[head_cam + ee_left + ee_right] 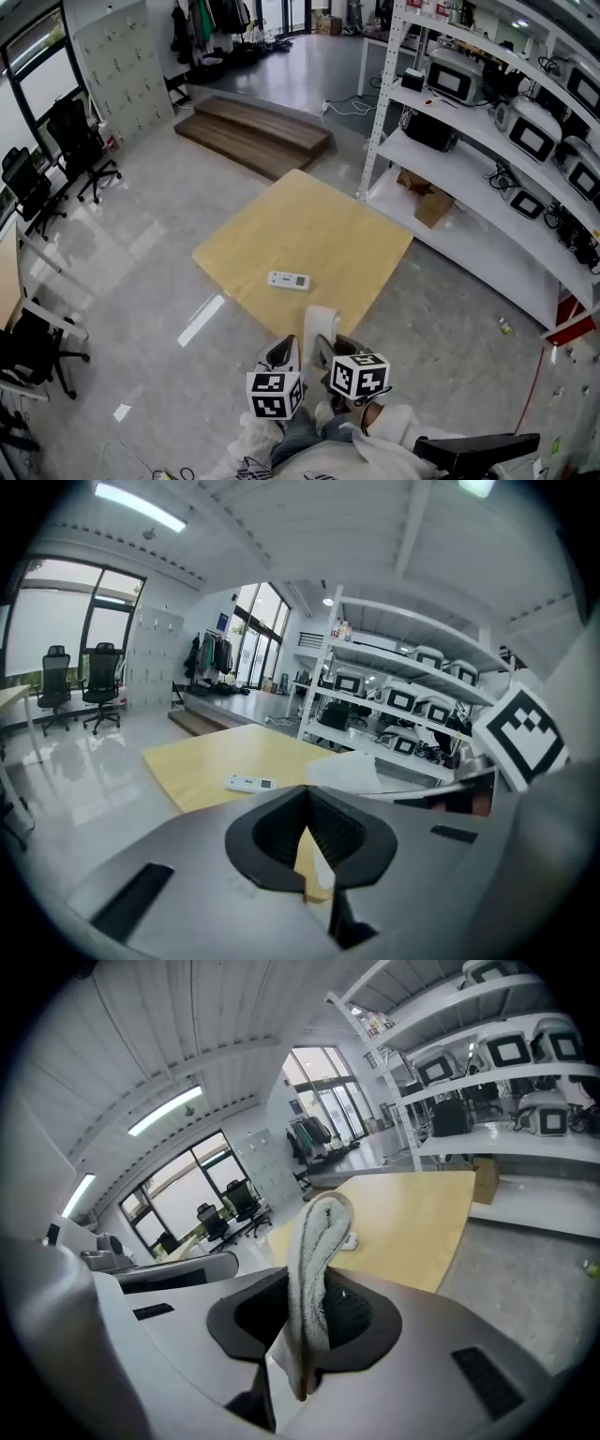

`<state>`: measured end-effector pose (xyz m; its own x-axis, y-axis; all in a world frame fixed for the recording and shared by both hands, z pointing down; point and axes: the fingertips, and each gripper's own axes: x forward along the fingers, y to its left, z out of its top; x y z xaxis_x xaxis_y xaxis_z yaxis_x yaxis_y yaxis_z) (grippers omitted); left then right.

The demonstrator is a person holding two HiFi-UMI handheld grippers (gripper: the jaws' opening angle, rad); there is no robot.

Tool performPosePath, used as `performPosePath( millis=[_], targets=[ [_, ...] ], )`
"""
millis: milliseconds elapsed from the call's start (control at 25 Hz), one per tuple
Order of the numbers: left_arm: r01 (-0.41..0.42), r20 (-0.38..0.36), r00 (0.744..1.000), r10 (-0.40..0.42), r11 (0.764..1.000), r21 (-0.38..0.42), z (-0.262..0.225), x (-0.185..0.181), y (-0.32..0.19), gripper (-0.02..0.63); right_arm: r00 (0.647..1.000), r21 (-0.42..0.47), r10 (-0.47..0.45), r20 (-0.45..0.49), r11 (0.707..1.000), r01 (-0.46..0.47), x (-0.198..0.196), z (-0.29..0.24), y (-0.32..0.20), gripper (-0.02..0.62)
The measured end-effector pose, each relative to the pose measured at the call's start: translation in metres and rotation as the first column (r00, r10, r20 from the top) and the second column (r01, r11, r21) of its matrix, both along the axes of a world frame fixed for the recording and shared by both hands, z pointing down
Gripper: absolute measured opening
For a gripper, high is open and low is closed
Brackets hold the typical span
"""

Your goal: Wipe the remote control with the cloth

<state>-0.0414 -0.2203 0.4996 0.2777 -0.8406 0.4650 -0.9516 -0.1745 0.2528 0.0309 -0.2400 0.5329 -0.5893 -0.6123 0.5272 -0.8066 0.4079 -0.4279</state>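
Observation:
A white remote control (288, 279) lies flat on the near part of the light wooden table (309, 225). My right gripper (328, 349) is shut on a folded white cloth (322, 323) that stands up over the table's near corner. In the right gripper view the cloth (314, 1260) sticks up between the jaws of the gripper (309, 1326) and hides most of the remote (350, 1240). My left gripper (283, 354) hovers beside it, short of the table. Its jaws (311, 841) are shut with nothing between them. From there the remote (247, 783) lies ahead and the cloth (345, 771) to the right.
White metal shelves (487, 141) with appliances stand along the table's right side. A low wooden platform (253, 131) lies behind the table. Office chairs (84, 141) stand at the far left. A person's legs (309, 436) are below the grippers.

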Motion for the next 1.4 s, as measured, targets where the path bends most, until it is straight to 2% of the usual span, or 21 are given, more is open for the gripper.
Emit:
performPosePath(
  millis=[120,280,400,520,760,1000,1400],
  targets=[
    [-0.015,0.024,1.000,0.015,1.000,0.013,-0.001,0.000,0.010,0.002,0.999,0.066,0.001,-0.035,0.998,0.001,-0.001,-0.008,0.010,0.089],
    [-0.023,0.026,0.999,0.023,0.999,0.030,-0.004,-0.009,0.025,0.002,0.997,0.101,0.031,-0.068,0.995,-0.024,-0.006,-0.018,0.028,0.089],
    [-0.031,0.070,0.997,0.027,0.998,0.059,-0.010,-0.020,0.042,0.002,0.993,0.141,0.076,-0.089,0.988,-0.063,-0.008,-0.024,0.041,0.089],
    [-0.031,0.066,0.997,0.026,0.997,0.073,-0.017,-0.029,0.056,0.002,0.993,0.140,0.096,-0.074,0.986,-0.085,-0.011,-0.028,0.059,0.089],
    [0.007,0.069,0.997,-0.015,0.994,0.108,-0.026,-0.032,0.066,0.002,0.993,0.174,0.077,-0.086,0.983,-0.061,-0.016,-0.039,0.075,0.089],
    [0.005,0.057,0.998,-0.010,0.996,0.091,-0.024,-0.021,0.078,0.002,0.994,0.185,0.072,-0.084,0.981,-0.055,-0.011,-0.044,0.089,0.089],
    [0.007,0.065,0.998,-0.014,0.994,0.108,-0.030,-0.017,0.081,0.002,0.995,0.216,0.051,-0.090,0.976,-0.030,-0.011,-0.051,0.095,0.089]
  ],
)
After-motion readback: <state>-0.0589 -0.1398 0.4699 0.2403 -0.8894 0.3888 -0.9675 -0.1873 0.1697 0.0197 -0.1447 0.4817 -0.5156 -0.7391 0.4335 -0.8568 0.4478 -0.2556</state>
